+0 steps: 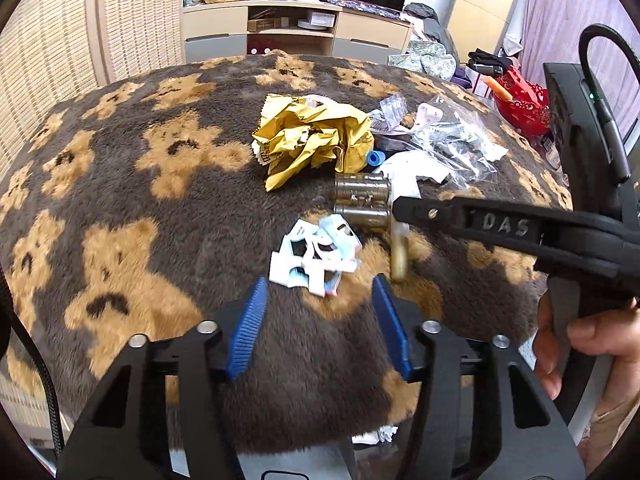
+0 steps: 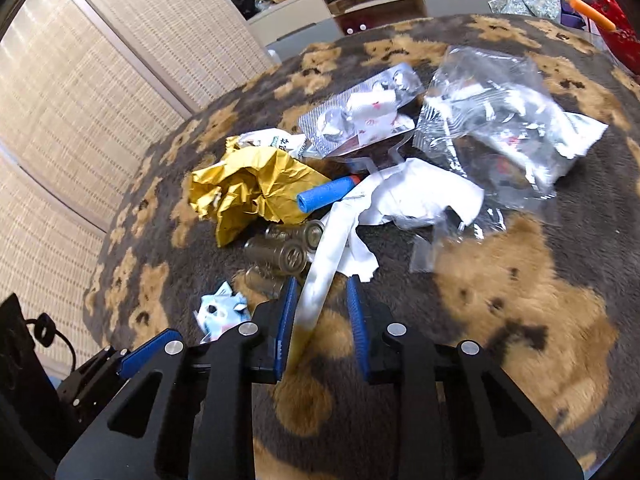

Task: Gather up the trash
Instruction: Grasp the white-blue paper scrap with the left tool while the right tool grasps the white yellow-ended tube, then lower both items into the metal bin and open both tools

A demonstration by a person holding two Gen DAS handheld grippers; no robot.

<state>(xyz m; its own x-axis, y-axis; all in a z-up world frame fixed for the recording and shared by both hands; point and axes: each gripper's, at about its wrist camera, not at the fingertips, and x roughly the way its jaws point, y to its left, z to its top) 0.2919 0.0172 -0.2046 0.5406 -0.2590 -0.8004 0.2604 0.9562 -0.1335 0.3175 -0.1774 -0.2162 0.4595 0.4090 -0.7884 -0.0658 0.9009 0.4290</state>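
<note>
Your left claw (image 1: pixel 318 316) is hovering with its blue fingers spread wide, gripping nothing, just above the fuzzy surface (image 1: pixel 132 184) that is carrying a brown-and-tan bear pattern. Your right claw (image 2: pixel 322 320) is sitting partly spread, and a long white paper strip (image 2: pixel 324 276) is running between its fingers; you cannot tell whether the pads are pressing it.

Just beyond the left claw, a torn white-and-light-blue wrapper (image 1: pixel 314 256) is lying flat on the surface. Past it, a metal lock cylinder (image 1: pixel 362 200) is resting beside the tip of the right claw. Behind the cylinder, a crumpled yellow wrapper (image 1: pixel 312 136) is touching a small blue tube (image 1: pixel 376 158), and white paper scraps (image 2: pixel 420 196) are spreading out next to them. Farther right, clear plastic bags (image 2: pixel 492 120) and a foil blister pack (image 2: pixel 360 116) are piling together.

At the far edge, a low TV cabinet (image 1: pixel 296 32) with open shelves is standing against the wall. Woven panels (image 1: pixel 52 48) are lining the left side, and a red basket (image 1: pixel 520 104) is sitting at the right.
</note>
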